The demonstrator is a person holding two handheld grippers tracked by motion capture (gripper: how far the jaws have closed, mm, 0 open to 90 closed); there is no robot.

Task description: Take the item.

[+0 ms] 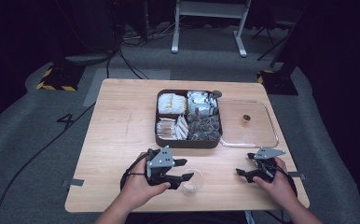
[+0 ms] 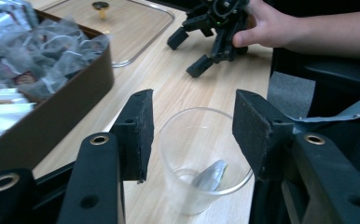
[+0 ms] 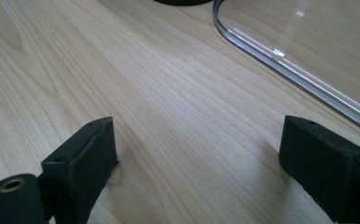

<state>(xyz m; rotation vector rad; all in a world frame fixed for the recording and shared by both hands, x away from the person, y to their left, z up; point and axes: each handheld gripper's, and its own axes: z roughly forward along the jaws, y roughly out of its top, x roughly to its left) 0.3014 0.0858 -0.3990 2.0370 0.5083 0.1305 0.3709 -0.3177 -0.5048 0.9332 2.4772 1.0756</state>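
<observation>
A clear plastic cup (image 1: 191, 185) stands near the table's front edge, with a small silvery piece (image 2: 210, 174) lying at its bottom. My left gripper (image 1: 186, 170) is open, its two jaws standing on either side of the cup (image 2: 201, 154) without squeezing it. In the left gripper view the gripper (image 2: 192, 100) shows a small gap between the left pad and the cup wall. My right gripper (image 1: 244, 164) is open and empty, low over bare wood at the front right. The right gripper view shows that gripper (image 3: 199, 126) with only table between its jaws.
A brown compartment box (image 1: 164, 141) with several sachets and tea bags sits mid-table. Its clear lid (image 1: 271, 135), with a gold knob (image 1: 246, 119), lies flat to the right, and the lid's rim (image 3: 280, 56) lies just beyond my right gripper. Grey tape (image 1: 75, 182) marks the table edge.
</observation>
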